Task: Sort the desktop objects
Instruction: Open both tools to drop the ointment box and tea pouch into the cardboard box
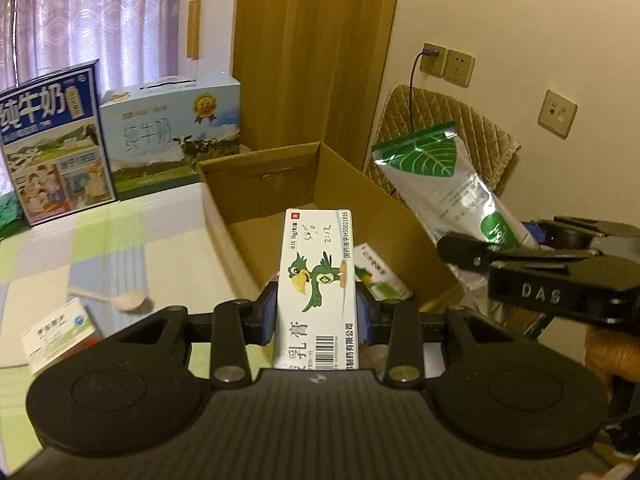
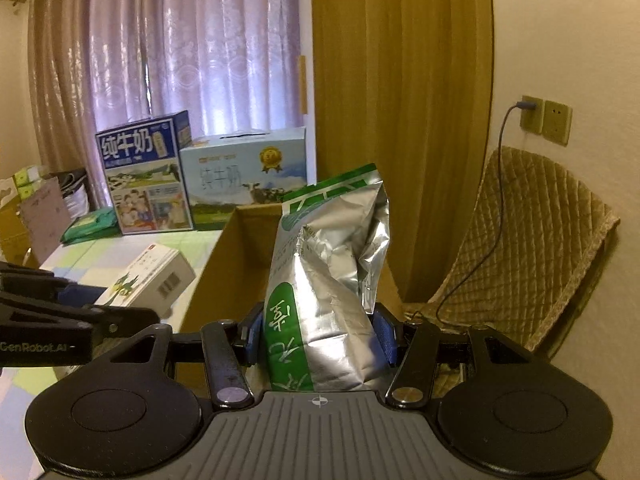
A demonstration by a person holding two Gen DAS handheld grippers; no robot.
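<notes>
Here, two milk cartons (image 1: 52, 140) are seen at the upper left of the left wrist view, stood against the curtain, apparently out of the sorting area. One open cardboard box (image 1: 320, 184) sits mid-frame, presumably as the collecting bin; one small green-and-white box (image 1: 380, 276) is already inside. One foil bag (image 2: 332, 292) is pinched near its lower end by the closed jaws of the right gripper (image 2: 320, 336), held upright beside the box (likely for dropping in). One medicine box (image 1: 318, 280) is clamped by the left gripper (image 1: 316, 312) over the box's near edge. At lower left, one small box (image 1: 60, 332) and one spoon (image 1: 120, 300) are left on the checked tablecloth (image 1: 120, 240).
</notes>
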